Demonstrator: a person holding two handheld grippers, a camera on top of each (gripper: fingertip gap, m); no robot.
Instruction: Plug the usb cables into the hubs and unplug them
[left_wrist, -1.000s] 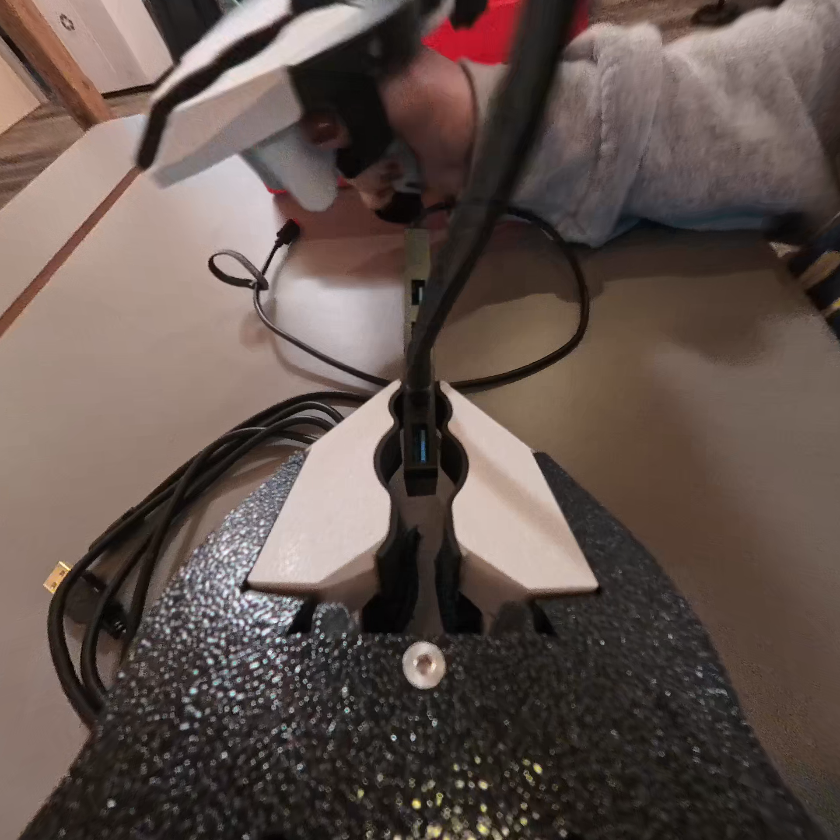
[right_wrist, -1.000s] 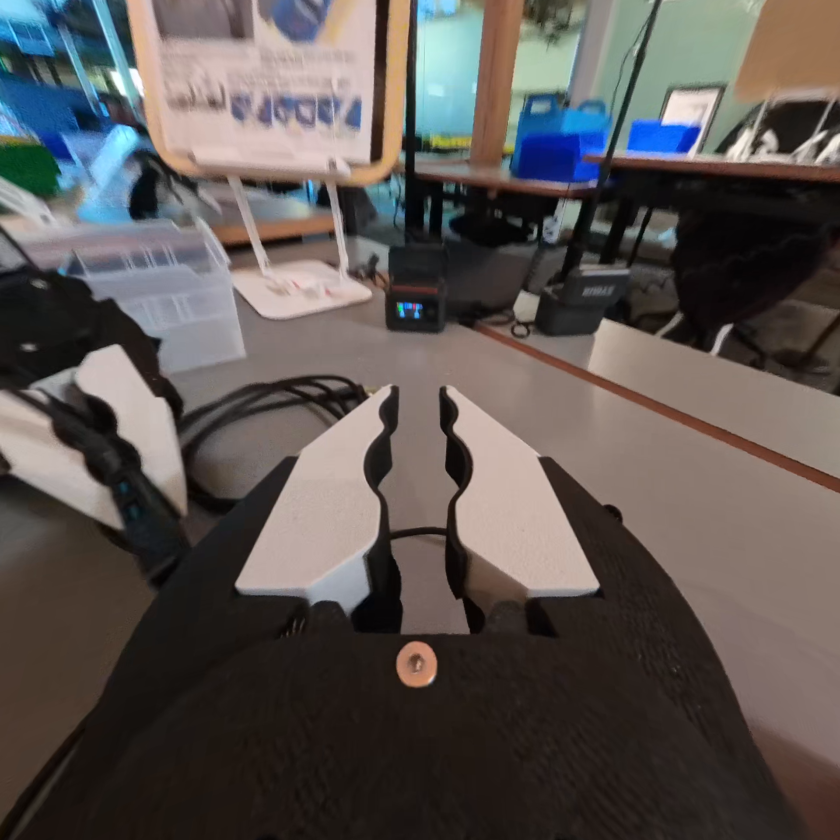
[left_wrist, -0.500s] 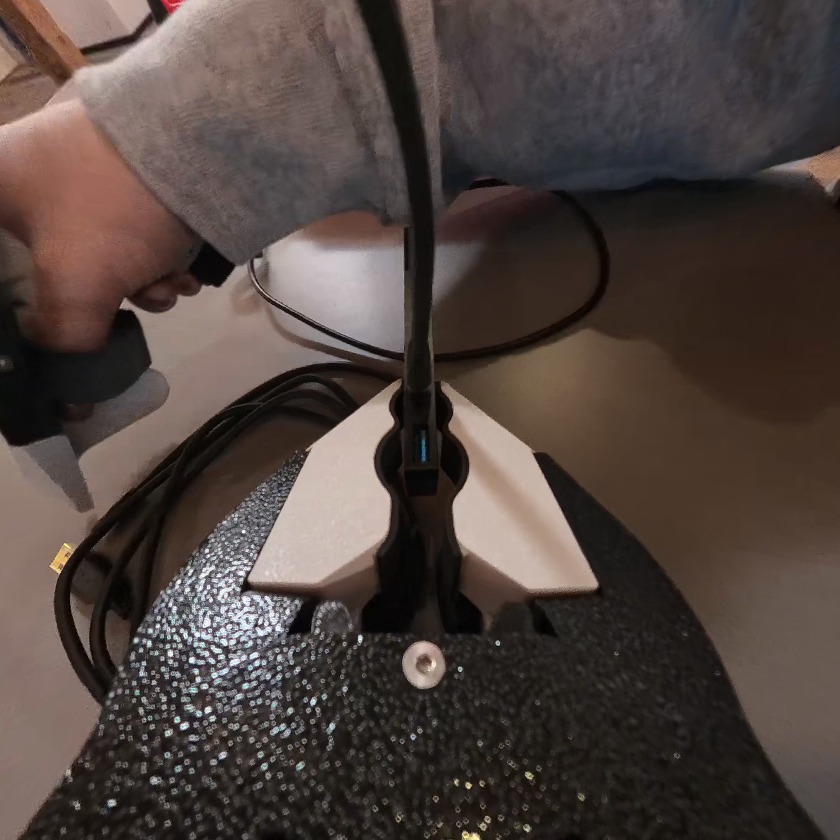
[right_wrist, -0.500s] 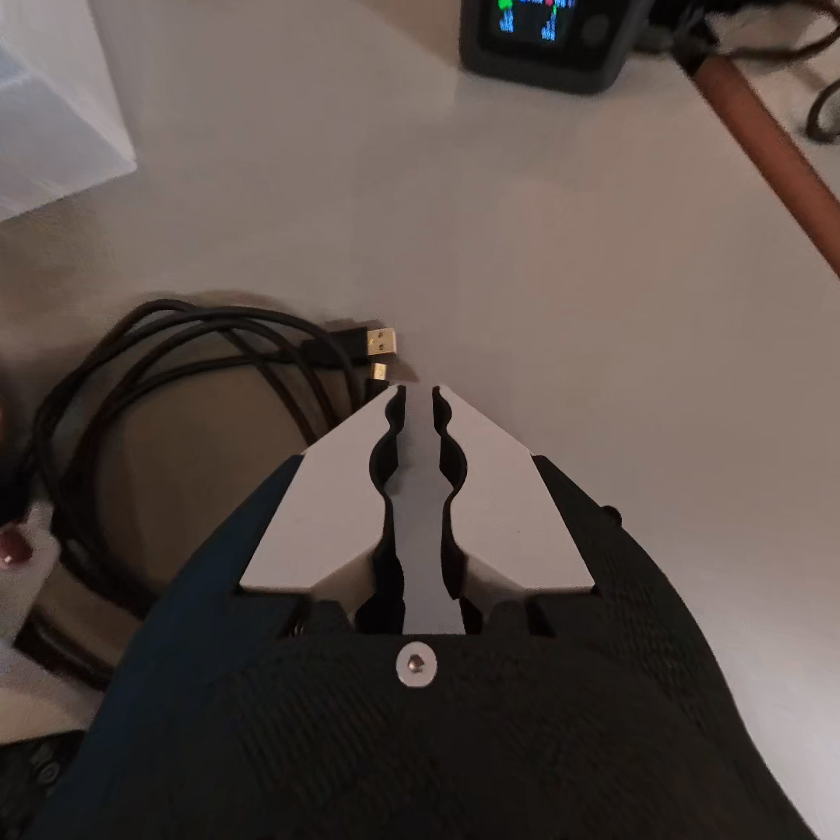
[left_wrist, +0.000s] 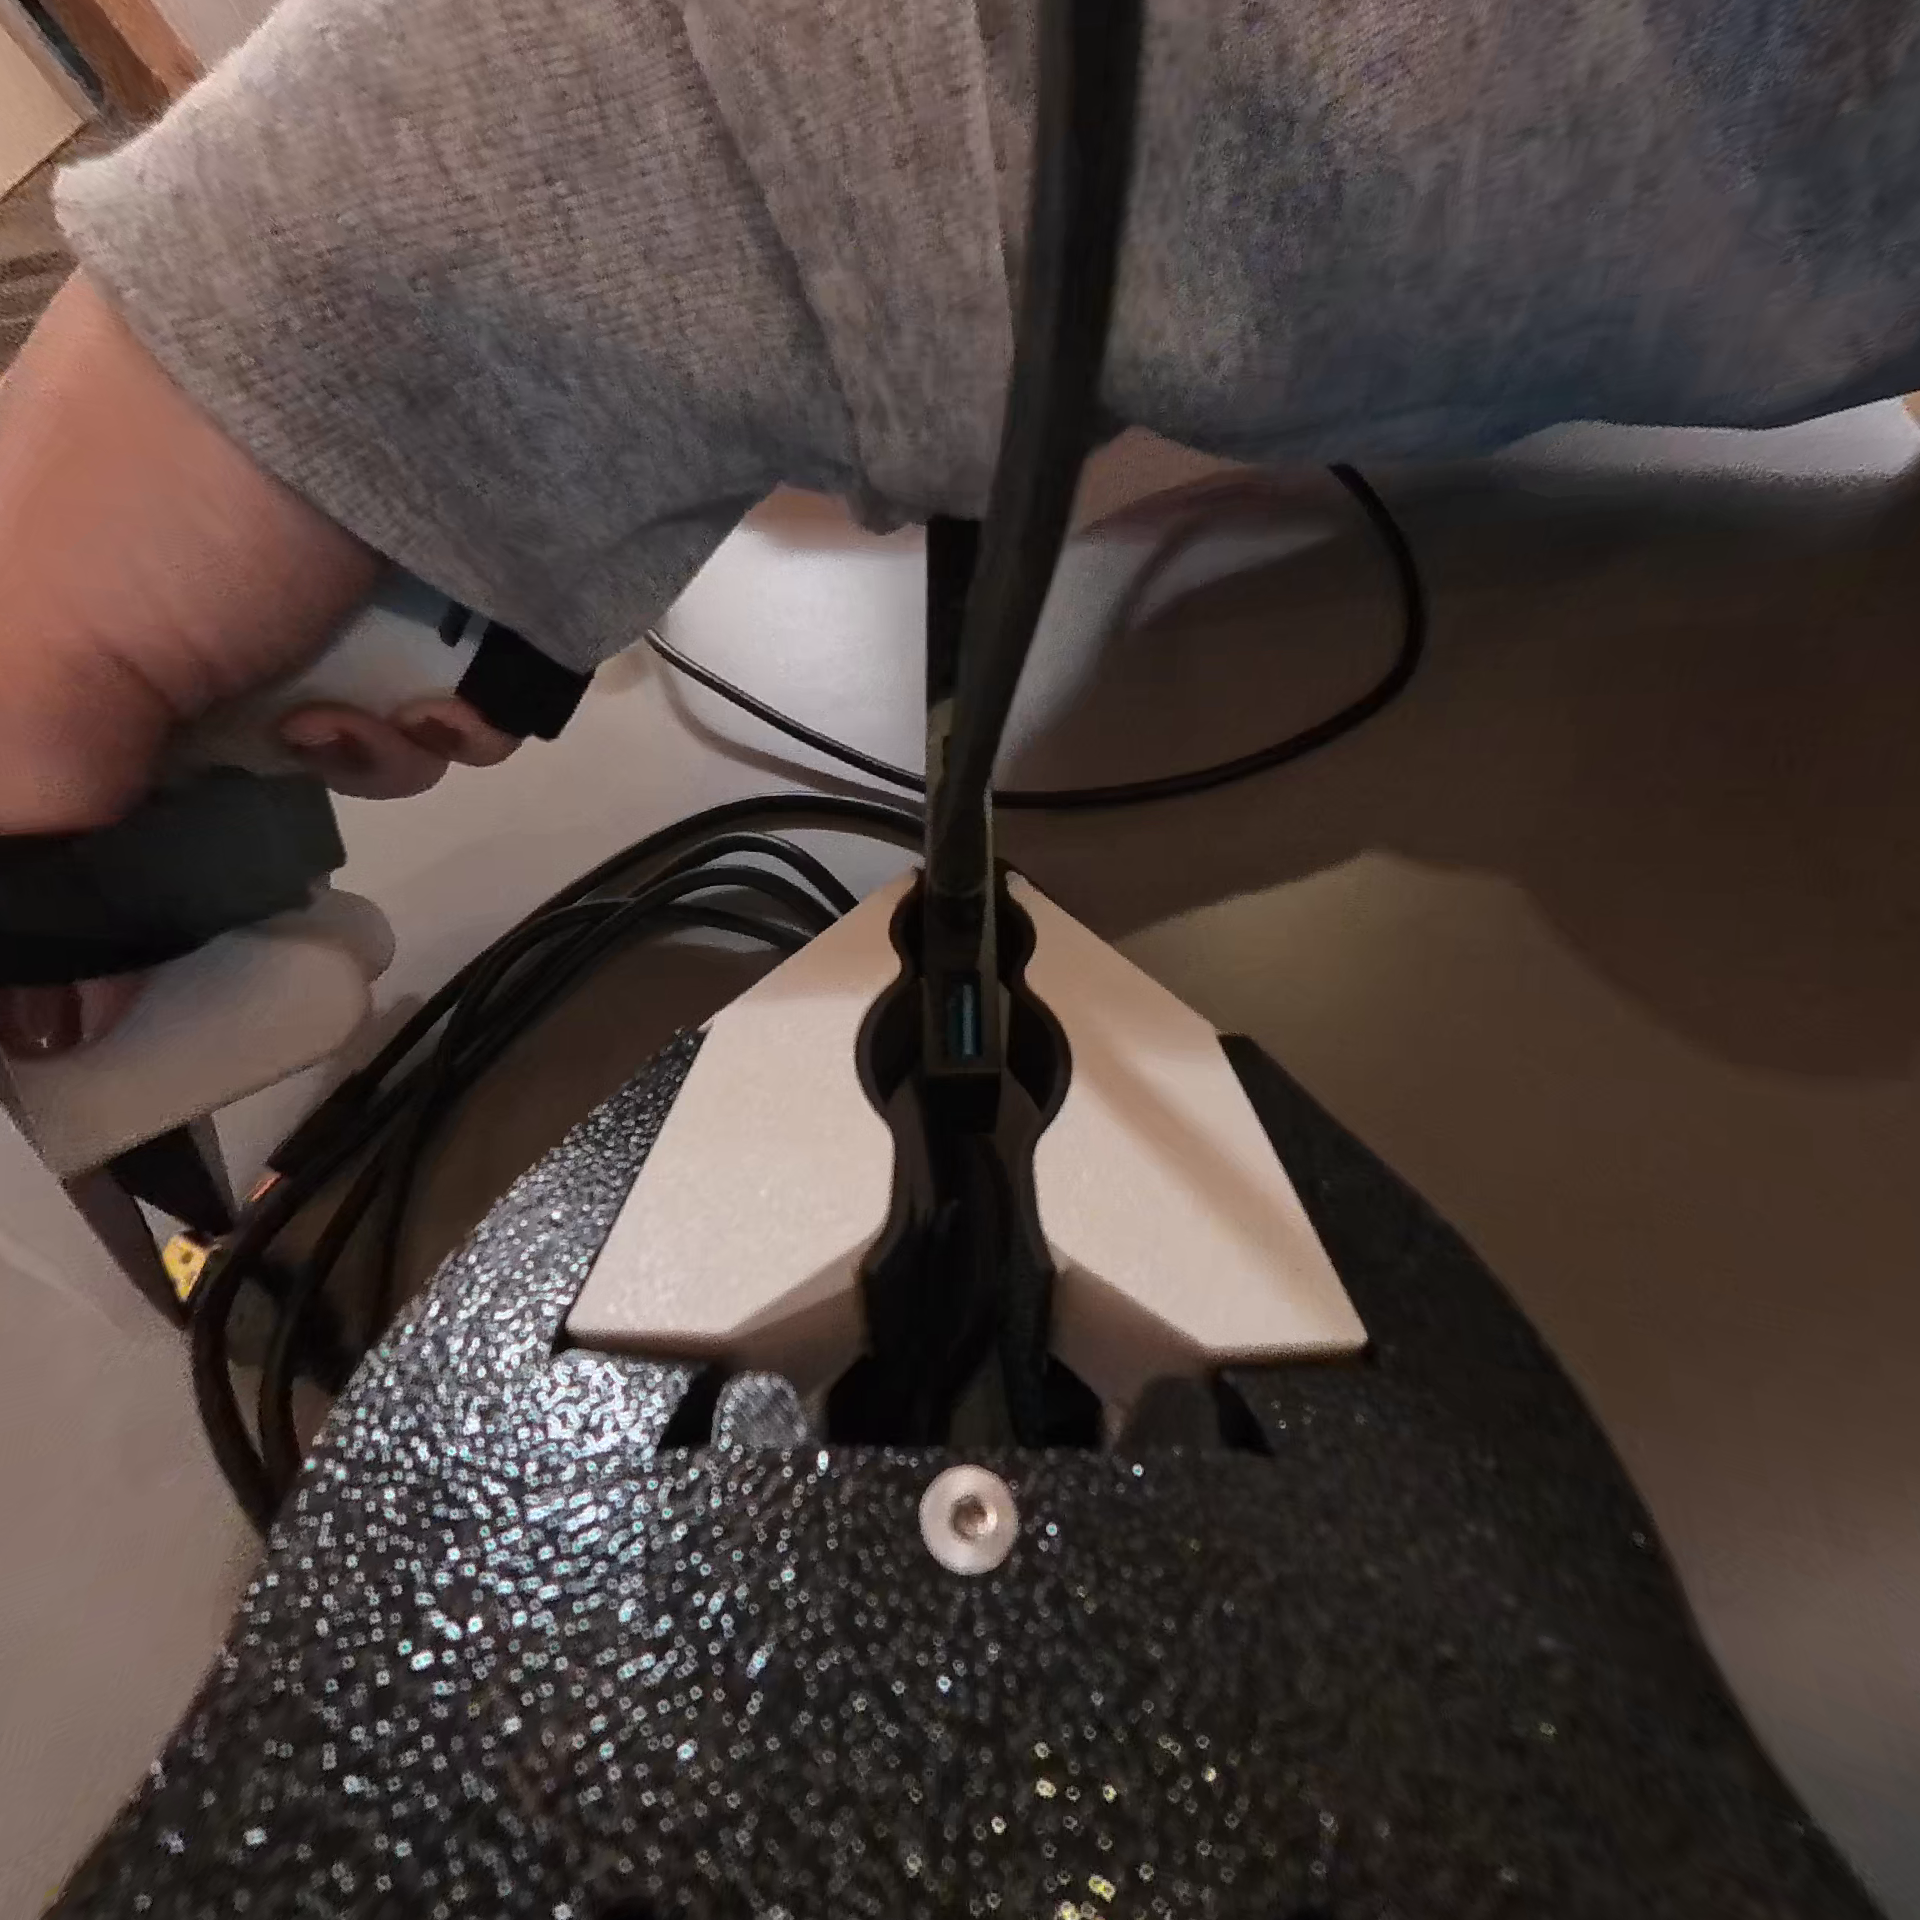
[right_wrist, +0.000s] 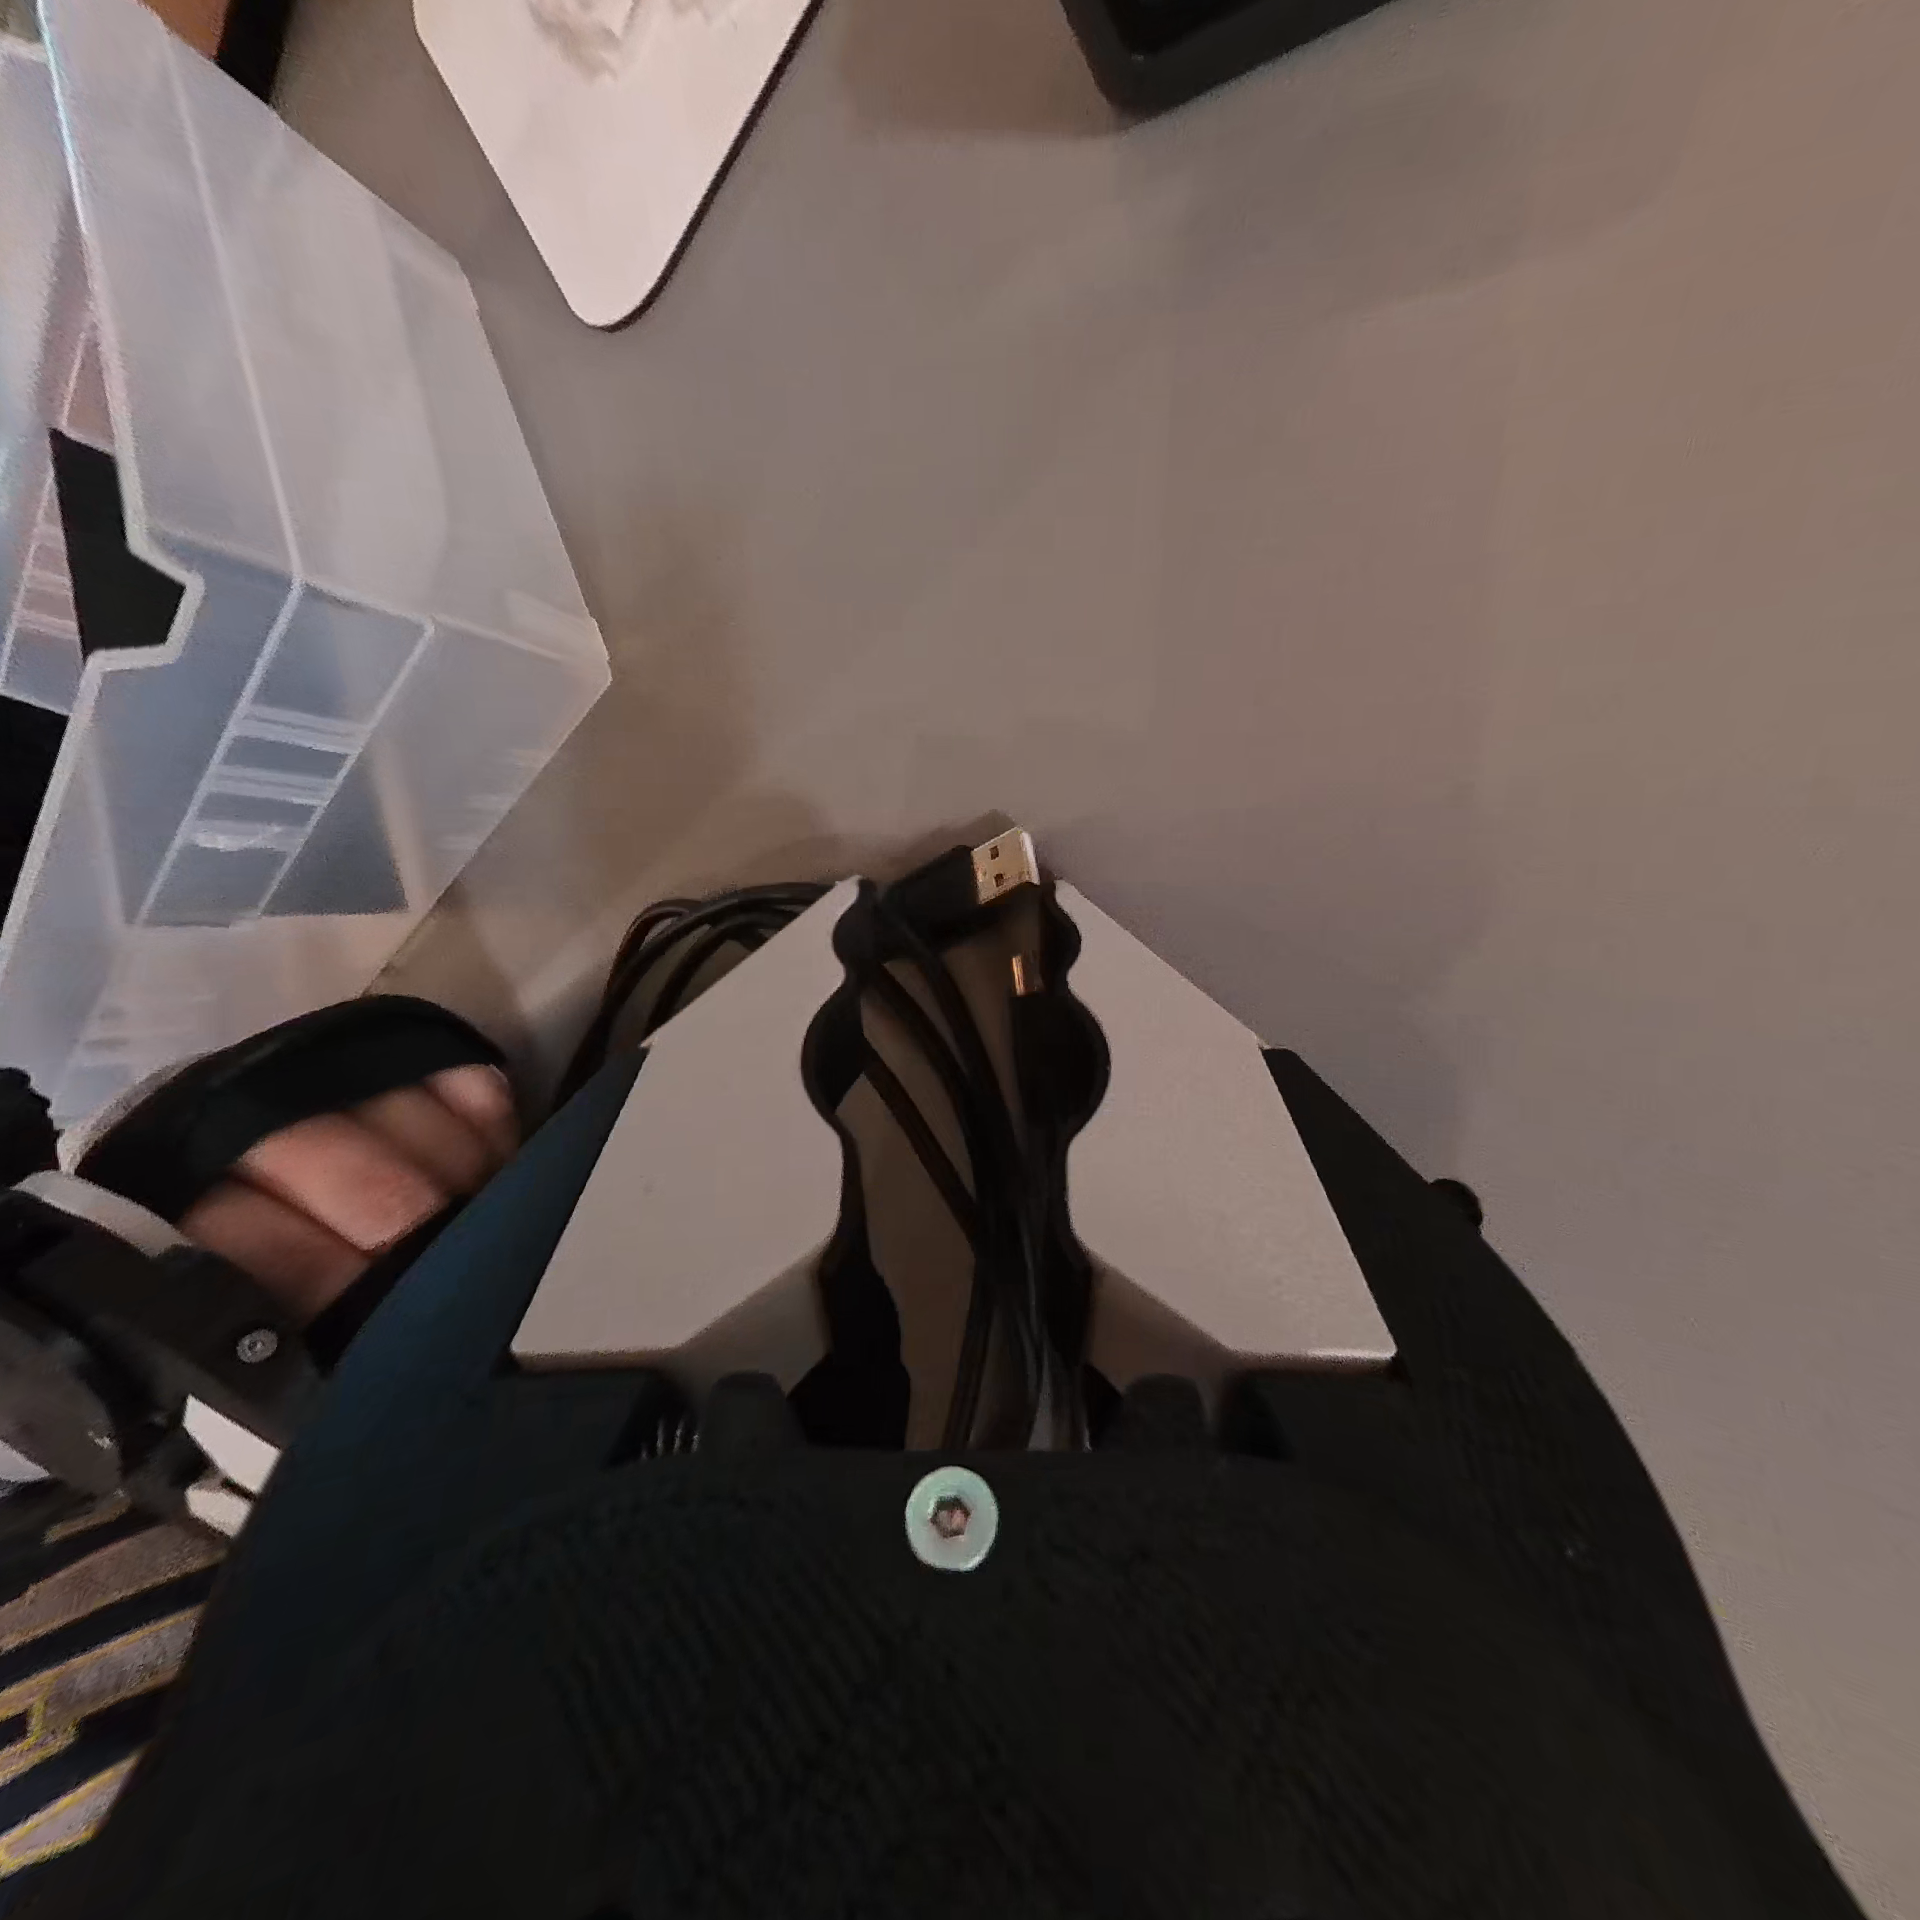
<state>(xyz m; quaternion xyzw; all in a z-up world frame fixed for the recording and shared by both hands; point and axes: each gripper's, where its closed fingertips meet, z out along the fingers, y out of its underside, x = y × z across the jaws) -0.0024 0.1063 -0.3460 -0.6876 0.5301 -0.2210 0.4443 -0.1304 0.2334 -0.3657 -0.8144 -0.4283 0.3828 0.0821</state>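
My left gripper (left_wrist: 964, 883) is shut on a slim dark USB hub (left_wrist: 964, 1016) with a blue port, held edge-on above the table. A thick black cable (left_wrist: 1049, 364) rises from it toward the top. My right gripper (right_wrist: 954, 888) is open, low over a bundle of black USB cables (right_wrist: 966, 1122) that runs between its jaws. A gold USB-A plug (right_wrist: 1003, 868) lies just past the tips and a small plug (right_wrist: 1023, 977) lies between the jaws. The bundle also shows in the left wrist view (left_wrist: 436, 1039), with the plug (left_wrist: 185, 1262) at its left end.
A grey sleeve (left_wrist: 623, 260) and hand cross the left wrist view over the grey table (right_wrist: 1455, 623). A thin black cable (left_wrist: 1351, 675) loops behind. A translucent plastic box (right_wrist: 260, 520), a white stand base (right_wrist: 623, 135) and a dark device (right_wrist: 1195, 42) stand beyond the right gripper. The left gripper's tips are roughly 20 centimeters from the right gripper's.
My right gripper swung down from looking across the room to the cable bundle and its jaws widened around the cables. My left gripper kept hold of the hub.
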